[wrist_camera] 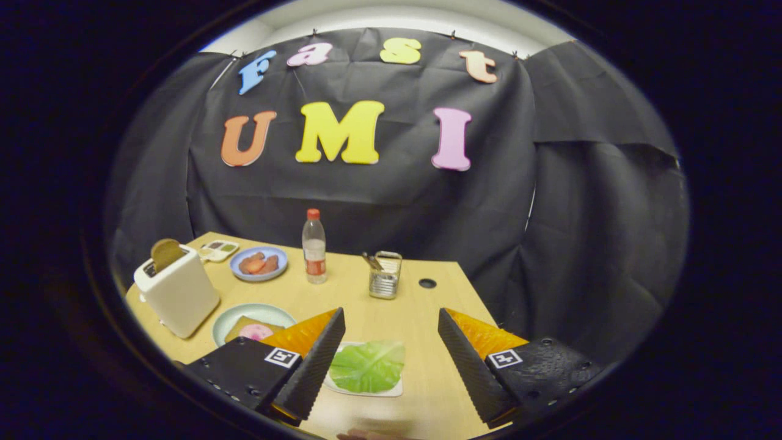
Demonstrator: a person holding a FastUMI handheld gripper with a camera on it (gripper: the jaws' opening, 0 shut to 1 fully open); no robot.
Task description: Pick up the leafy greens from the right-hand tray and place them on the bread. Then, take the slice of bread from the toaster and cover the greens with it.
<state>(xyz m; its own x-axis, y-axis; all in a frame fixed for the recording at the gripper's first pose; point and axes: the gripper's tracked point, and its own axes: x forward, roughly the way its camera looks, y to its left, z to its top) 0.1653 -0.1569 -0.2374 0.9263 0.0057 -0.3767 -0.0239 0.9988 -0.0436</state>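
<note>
Gripper (pixel 388 318) spread wide, empty, poised over leafy greens (pixel 368 365) on their tray (pixel 394 391), apparently lining up the pick

Gripper (pixel 388 354) has its fingers spread wide with nothing between them but air, hanging above the table (pixel 421 318). The leafy greens (pixel 368 365) on their white tray (pixel 391 391) lie low in the frame, in the gap by the left finger, with nothing standing over them. Left side's crowded: the toaster (pixel 177 293) with a bread slice (pixel 166 252) sticking up, right beside the plate with bread (pixel 244 316). Mid-frame, the bottle (pixel 314 247) and the metal holder (pixel 385 275) stand tall with an open lane of bare wood between them. Farther back there's a blue plate (pixel 258 264) and a small tray (pixel 219 249). Right of the holder is bare tabletop out to the edge.
</note>
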